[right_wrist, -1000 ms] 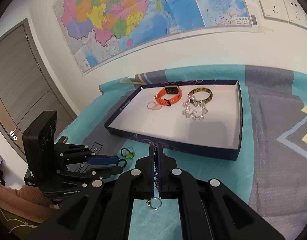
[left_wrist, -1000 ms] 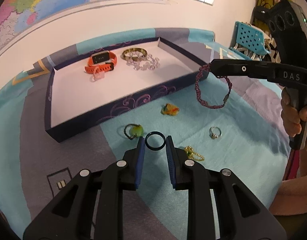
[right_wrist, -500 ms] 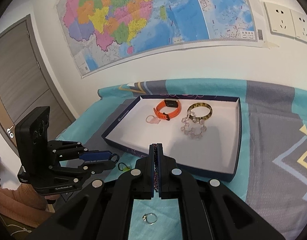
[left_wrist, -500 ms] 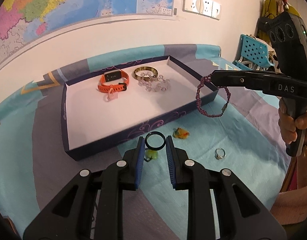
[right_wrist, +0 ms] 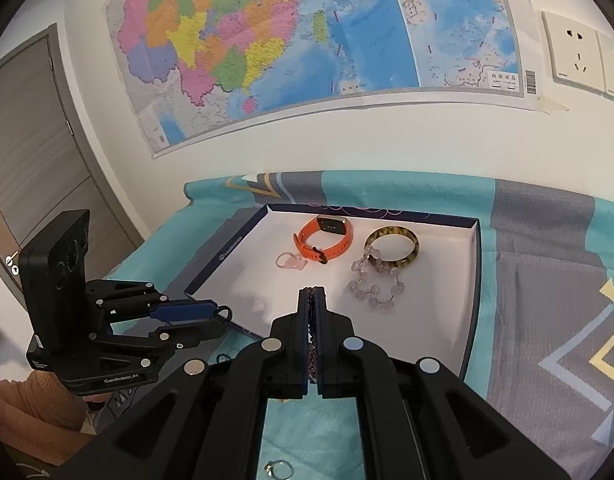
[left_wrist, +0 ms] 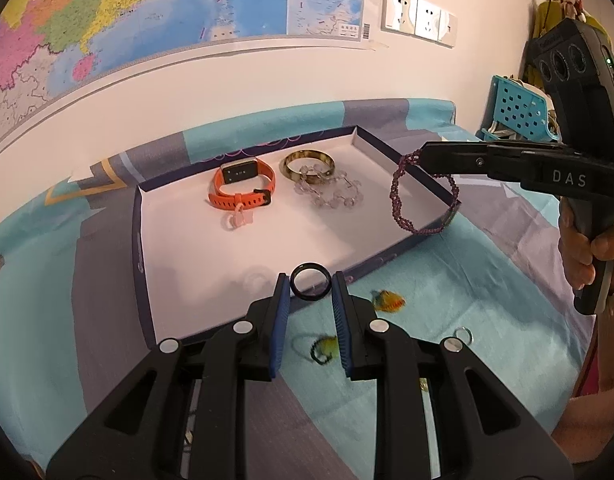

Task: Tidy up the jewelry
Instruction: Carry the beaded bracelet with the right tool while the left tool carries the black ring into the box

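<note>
**Two pieces carried to the tray at once**

The left tongs (left_wrist: 310,286) grasp a black ring (left_wrist: 310,286) by its outer edge, pinched between the blue pads (left_wrist: 281,312) at their very tips, so the ring stands out in front where it can be let go cleanly. It hangs just over the near wall of the tray (left_wrist: 143,240), at the edge of the bare white floor.

The right tongs (right_wrist: 314,300) are clenched flat on a purple bracelet (left_wrist: 421,196); only a short stretch of the beads is gripped, so the rest dangles as a loop over the tray's right wall. A soft chain gives no other hold, and hanging keeps it from tangling.

Inside the tray, the watch (left_wrist: 243,188), the bangle (left_wrist: 307,165), the clear bead bracelet (left_wrist: 333,194) and a small pink ring (left_wrist: 237,221) lie grouped at the far end, which leaves the near half free for new pieces.

On the bed cover (left_wrist: 487,280) in front of the tray wait an orange charm (left_wrist: 389,301), a yellow-green piece (left_wrist: 327,347) and a silver ring (left_wrist: 463,335), probably next in turn.
</note>
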Demonstrator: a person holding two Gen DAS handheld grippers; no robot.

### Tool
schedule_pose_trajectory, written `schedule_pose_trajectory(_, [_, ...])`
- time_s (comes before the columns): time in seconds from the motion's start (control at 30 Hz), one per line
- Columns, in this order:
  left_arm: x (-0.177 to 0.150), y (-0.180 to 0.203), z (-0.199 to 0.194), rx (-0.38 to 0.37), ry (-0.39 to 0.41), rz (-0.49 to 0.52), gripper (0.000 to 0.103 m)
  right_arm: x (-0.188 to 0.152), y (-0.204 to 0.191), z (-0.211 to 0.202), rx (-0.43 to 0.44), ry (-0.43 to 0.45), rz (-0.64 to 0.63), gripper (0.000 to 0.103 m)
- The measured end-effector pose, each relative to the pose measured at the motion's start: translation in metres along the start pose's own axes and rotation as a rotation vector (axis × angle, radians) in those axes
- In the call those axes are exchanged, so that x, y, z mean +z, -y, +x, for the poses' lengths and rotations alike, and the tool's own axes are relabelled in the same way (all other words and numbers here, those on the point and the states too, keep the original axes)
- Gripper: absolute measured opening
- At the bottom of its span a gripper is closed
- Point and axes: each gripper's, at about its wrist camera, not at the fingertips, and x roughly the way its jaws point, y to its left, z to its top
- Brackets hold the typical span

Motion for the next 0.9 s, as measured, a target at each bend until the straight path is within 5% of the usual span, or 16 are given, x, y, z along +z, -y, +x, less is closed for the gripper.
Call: schedule_pose_trajectory(0.9, [0.019, -0.025, 0.044, 0.034, -0.061, -0.044, 0.022, 0.022, 0.019, 0.052, -0.006, -0.062, 0.028, 0.001])
